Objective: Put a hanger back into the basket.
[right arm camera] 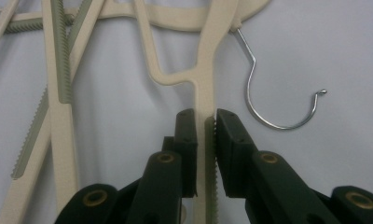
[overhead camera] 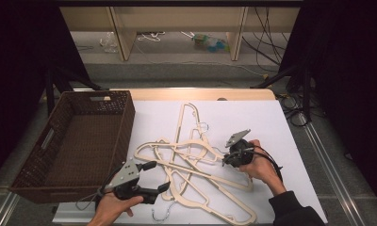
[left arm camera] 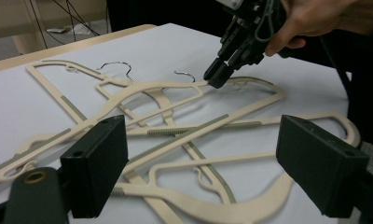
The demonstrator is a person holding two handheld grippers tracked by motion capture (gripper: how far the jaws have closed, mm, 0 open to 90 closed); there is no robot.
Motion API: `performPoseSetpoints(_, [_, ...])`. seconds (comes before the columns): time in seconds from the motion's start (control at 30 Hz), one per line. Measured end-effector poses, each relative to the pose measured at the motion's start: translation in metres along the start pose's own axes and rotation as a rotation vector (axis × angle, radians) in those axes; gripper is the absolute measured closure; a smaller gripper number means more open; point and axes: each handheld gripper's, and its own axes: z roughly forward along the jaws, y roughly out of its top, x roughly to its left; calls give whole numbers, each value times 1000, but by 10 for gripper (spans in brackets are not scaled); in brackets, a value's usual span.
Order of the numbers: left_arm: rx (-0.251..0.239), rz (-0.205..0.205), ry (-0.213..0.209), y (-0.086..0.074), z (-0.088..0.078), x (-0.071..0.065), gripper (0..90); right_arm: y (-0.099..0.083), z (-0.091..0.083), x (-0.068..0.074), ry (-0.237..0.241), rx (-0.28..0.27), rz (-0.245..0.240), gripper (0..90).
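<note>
Several cream hangers (overhead camera: pixel 196 160) lie tangled mid-surface (overhead camera: pixel 271 122), with a brown basket (overhead camera: pixel 78 141) at the left edge. The right gripper (right arm camera: pixel 205 135) is clamped on one hanger's arm (right arm camera: pixel 206 93), which runs lengthwise away from it, wire hook (right arm camera: pixel 278 102) just beside. The left gripper (overhead camera: pixel 153 176), jaws wide apart, hovers near the front edge, pointing at the pile.

Black tongs (right arm camera: pixel 205 135), brass screws, dark sleeve (overhead camera: pixel 290 207)
</note>
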Motion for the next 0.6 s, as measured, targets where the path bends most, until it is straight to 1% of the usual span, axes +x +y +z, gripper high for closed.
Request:
performPoseSetpoints(0.03, [0, 0, 0, 0, 0, 0, 169, 0, -1, 0, -2, -5, -10, 793])
performPoseSetpoints(0.07, [24, -6, 1, 4, 13, 2, 170, 0, -2, 0, -8, -8, -21, 793])
performPoseSetpoints(0.1, [24, -6, 1, 4, 13, 2, 170, 0, -2, 0, -8, -8, -21, 793])
performPoseSetpoints(0.13, [37, -4, -1, 5, 19, 3, 170, 0, -2, 1, -17, -12, -11, 794])
performPoseSetpoints(0.17, [44, -18, 2, 6, 25, 4, 178, 0, -5, 3, -22, -17, -19, 794])
performPoseSetpoints(0.2, [64, -15, 10, 9, 36, 8, 178, 1, -7, 2, -19, -13, -33, 794])
performPoseSetpoints(0.23, [64, -15, 10, 9, 36, 8, 179, 1, -7, 2, -19, -13, -33, 794])
performPoseSetpoints(0.27, [66, -8, 20, 10, 41, 11, 181, 0, -8, 4, -28, -25, -42, 794])
performPoseSetpoints(0.3, [73, 3, 38, 12, 46, 15, 181, 0, -8, 4, -28, -25, -42, 794])
performPoseSetpoints(0.33, [94, -22, 58, 14, 56, 21, 185, 1, -12, 6, -38, -23, -32, 793])
performPoseSetpoints(0.37, [101, -30, 70, 15, 61, 24, 186, 1, -13, 7, -44, -28, -50, 794])
performPoseSetpoints(0.4, [110, -34, 78, 16, 66, 27, 189, 1, -15, 8, -41, -23, -42, 794])
performPoseSetpoints(0.43, [110, -34, 78, 16, 66, 27, 193, 1, -16, 8, -43, -25, -44, 794])
performPoseSetpoints(0.47, [130, -15, 94, 17, 69, 30, 193, 1, -16, 8, -43, -25, -44, 794])
performPoseSetpoints(0.5, [142, -7, 99, 18, 73, 32, 194, 1, -17, 9, -44, -25, -53, 794])
performPoseSetpoints(0.53, [170, -4, 106, 18, 79, 38, 194, -1, -18, 10, -49, -21, -69, 794])
performPoseSetpoints(0.57, [176, -19, 103, 18, 82, 41, 194, -1, -19, 10, -47, -21, -75, 794])
performPoseSetpoints(0.6, [176, -19, 103, 18, 82, 41, 194, -1, -20, 11, -45, -19, -71, 794])
